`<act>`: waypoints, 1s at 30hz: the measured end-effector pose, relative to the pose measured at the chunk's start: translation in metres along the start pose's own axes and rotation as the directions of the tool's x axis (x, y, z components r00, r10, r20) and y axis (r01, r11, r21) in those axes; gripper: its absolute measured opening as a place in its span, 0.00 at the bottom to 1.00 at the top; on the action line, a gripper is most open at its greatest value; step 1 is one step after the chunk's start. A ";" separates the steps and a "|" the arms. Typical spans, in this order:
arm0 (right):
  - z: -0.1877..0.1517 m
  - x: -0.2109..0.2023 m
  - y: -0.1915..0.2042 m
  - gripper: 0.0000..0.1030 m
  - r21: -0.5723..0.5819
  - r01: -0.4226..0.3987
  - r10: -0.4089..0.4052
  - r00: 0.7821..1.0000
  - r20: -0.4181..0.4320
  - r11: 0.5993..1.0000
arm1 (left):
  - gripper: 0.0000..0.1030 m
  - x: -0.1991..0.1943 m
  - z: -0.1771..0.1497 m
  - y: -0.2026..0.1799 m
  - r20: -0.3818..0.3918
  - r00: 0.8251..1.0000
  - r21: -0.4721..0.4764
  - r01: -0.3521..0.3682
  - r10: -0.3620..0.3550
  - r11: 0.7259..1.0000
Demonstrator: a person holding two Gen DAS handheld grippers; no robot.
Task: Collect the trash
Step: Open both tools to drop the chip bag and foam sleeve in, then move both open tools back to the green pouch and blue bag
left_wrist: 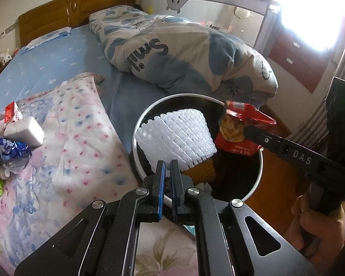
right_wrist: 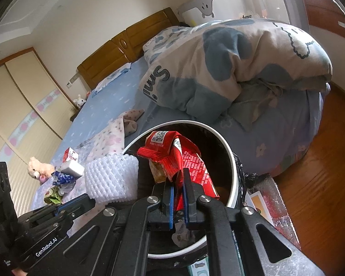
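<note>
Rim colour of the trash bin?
White rim, dark inside; clearest in the right wrist view.

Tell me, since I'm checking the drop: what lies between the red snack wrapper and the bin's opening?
Nothing: in the right wrist view the red snack wrapper hangs directly over the bin with only air beneath.

**Foam, Foil, Cloth and Wood**

The white netting (left_wrist: 177,135) looks like soft, ribbed foam mesh. The red wrapper (right_wrist: 184,158) is crinkled, glossy foil. The bin (left_wrist: 135,124) has a smooth white plastic rim. The quilt (left_wrist: 184,53) is matt cloth; the headboard (left_wrist: 80,7) is varnished wood.
</note>
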State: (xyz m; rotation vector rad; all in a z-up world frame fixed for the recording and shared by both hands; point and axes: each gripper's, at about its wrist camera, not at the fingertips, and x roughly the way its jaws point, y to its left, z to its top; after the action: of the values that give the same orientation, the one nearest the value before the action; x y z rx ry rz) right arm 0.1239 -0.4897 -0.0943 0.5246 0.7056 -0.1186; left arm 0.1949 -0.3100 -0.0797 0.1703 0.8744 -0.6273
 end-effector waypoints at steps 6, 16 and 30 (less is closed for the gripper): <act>0.001 0.004 -0.005 0.26 0.018 0.014 -0.014 1.000 -0.018 1.000 | 0.31 0.002 -0.003 0.004 -0.016 1.000 -0.030 0.004 -0.005 1.000; -0.007 -0.009 0.003 0.67 0.027 -0.003 0.002 1.000 0.021 1.000 | 0.53 -0.024 -0.026 0.027 0.019 1.000 -0.081 -0.020 0.022 0.997; -0.038 -0.016 0.078 0.80 -0.082 -0.112 0.115 0.993 0.030 0.990 | 0.57 -0.074 -0.077 0.107 0.056 0.988 -0.234 -0.124 0.141 0.964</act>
State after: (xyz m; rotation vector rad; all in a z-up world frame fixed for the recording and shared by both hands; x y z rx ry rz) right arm 0.1111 -0.4042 -0.0749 0.4840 0.6421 0.0069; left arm 0.1706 -0.1613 -0.0843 -0.0032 0.8508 -0.4012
